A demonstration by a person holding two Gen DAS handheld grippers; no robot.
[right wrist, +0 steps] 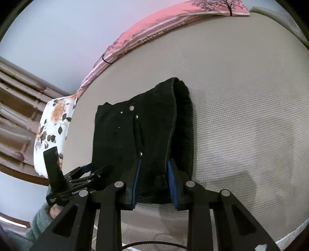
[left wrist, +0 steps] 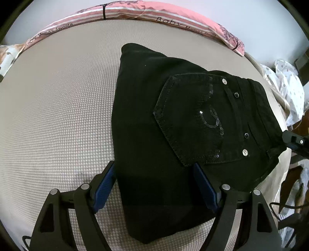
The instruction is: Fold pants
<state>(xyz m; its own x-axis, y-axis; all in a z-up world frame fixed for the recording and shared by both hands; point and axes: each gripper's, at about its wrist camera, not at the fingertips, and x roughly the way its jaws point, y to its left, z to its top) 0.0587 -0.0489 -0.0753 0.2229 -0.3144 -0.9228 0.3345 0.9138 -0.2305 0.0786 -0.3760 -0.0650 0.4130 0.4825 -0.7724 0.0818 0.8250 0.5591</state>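
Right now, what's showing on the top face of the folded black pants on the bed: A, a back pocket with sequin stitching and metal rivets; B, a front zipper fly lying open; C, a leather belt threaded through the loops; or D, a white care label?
A: in the left wrist view the black pants lie folded on the bed with a sequinned, riveted back pocket facing up.

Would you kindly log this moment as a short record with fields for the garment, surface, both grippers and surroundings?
garment: black jeans, folded into a compact stack, back pocket facing up
surface: beige textured mattress
left gripper: open wide, jaws astride the near edge of the stack
right gripper: jaws narrow, a fold of the jeans between them; grip unclear
surroundings: pink striped pillow along the far edge; floral pillow at one end
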